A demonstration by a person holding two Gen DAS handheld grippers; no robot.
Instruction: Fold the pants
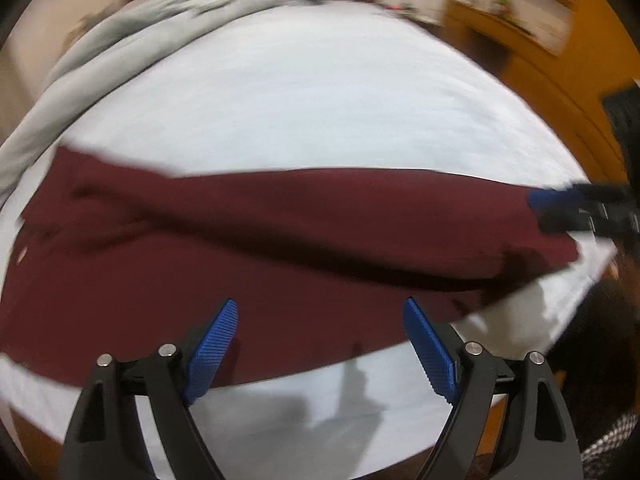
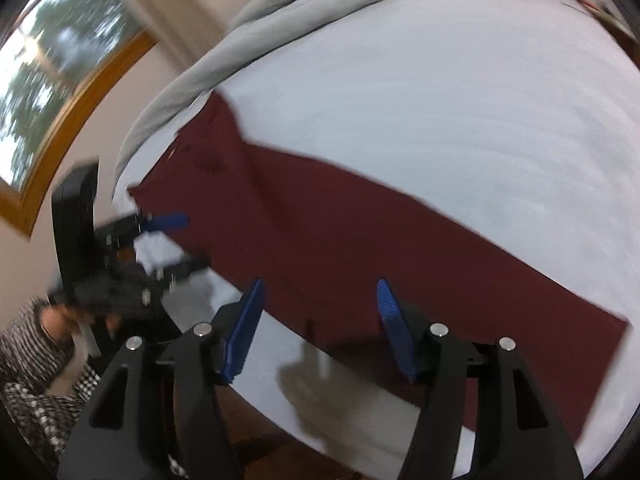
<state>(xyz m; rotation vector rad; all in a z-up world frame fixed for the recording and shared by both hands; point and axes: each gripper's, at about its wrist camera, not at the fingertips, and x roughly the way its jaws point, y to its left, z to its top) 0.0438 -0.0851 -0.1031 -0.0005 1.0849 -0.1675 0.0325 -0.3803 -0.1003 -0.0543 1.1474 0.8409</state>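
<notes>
Dark maroon pants [image 1: 240, 248] lie stretched across a white bed [image 1: 300, 100], waist end at the left in the left wrist view. My left gripper [image 1: 320, 320] is open and empty, hovering over the pants' near edge. In that view the right gripper [image 1: 560, 208] shows at the leg end on the right. In the right wrist view the pants [image 2: 360, 240] run diagonally, leg end at lower right. My right gripper [image 2: 320, 300] is open and empty above the near edge. The left gripper [image 2: 180, 240] shows open at the left, beside the waist end.
A grey blanket [image 1: 140, 24] is bunched along the far left side of the bed. Wooden furniture [image 1: 520, 40] stands beyond the bed at the right. A window with a wooden frame [image 2: 52, 80] is on the wall at left. The bed's near edge [image 2: 320, 420] is close below.
</notes>
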